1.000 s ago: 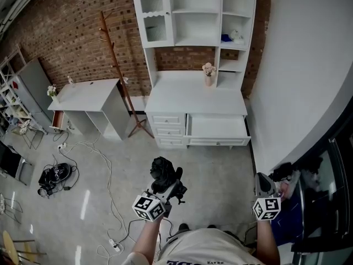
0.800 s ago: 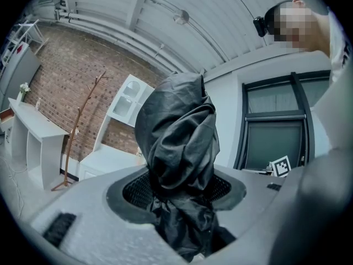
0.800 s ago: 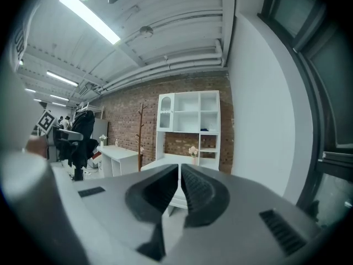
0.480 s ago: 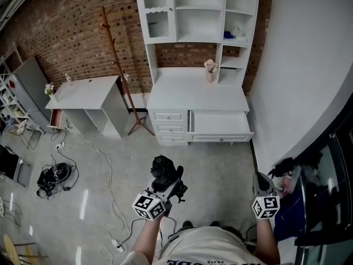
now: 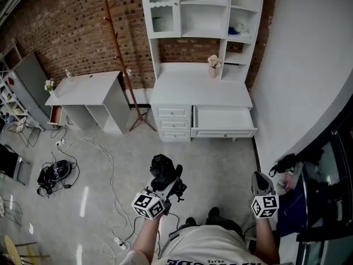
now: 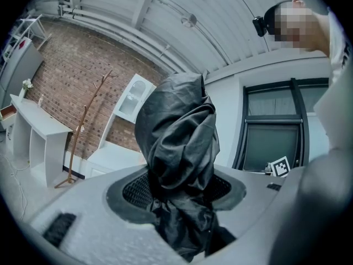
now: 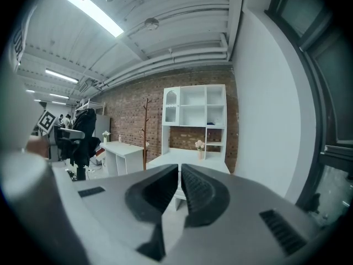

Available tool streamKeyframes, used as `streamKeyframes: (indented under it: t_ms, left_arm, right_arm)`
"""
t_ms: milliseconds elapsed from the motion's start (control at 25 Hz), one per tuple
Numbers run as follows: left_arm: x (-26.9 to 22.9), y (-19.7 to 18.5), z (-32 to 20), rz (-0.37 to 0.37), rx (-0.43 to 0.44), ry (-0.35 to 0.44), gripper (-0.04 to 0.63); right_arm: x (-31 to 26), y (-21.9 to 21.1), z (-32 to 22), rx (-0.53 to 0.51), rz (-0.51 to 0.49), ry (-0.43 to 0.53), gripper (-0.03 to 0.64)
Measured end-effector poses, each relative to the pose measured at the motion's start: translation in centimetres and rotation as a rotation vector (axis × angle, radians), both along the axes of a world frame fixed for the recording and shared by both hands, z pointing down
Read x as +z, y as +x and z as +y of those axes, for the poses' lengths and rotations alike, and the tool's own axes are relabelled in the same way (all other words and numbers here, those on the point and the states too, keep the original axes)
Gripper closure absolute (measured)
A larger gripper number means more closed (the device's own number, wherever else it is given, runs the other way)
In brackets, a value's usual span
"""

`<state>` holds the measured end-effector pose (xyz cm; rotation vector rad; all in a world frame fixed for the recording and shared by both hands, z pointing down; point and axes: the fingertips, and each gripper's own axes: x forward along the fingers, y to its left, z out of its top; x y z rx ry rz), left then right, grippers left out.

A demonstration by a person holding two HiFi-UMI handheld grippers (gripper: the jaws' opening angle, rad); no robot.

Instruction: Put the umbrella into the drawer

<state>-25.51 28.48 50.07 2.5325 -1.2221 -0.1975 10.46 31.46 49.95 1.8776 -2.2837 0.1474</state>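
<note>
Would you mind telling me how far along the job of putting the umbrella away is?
Done: the drawer stands pulled open, and the black umbrella is clamped in the left gripper. In hand: the carry; the umbrella is well short of the cabinet, and the right gripper is shut and empty. Left: bring it over and lay it in the drawer.

The grey floor [image 5: 220,164] bears white cables [image 5: 105,159] and a black bundle [image 5: 54,175] at 8 o'clock. At 12 o'clock the cabinet's white surface [image 5: 187,95] carries a flower vase [image 5: 214,66], with its drawer [image 5: 223,117] pulled out. At 10 o'clock a second surface [image 5: 83,87] holds a small vase [image 5: 49,85].
</note>
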Motion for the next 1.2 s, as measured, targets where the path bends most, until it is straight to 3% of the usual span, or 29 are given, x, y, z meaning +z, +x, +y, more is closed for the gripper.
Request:
streamKeyframes:
  t_ms: [280,720,1200]
  left_arm:
    - [0.0,-0.1,-1.0,0.021,0.002,-0.01,0.331]
    - [-0.3,1.2,-3.9,-0.009,0.022,-0.009,0.331]
    - [-0.3,3.6,-10.9,-0.039,0.002,-0.027,0.333]
  right_arm:
    - [0.0,0.3,-0.7,0.012,0.0,-0.007,0.58]
    - [1.0,0.5,-4.6,-0.004,-0.028,-0.021,0.58]
    - [2.6,2.0,-13.1,-0.05,-0.054,-0.046,0.58]
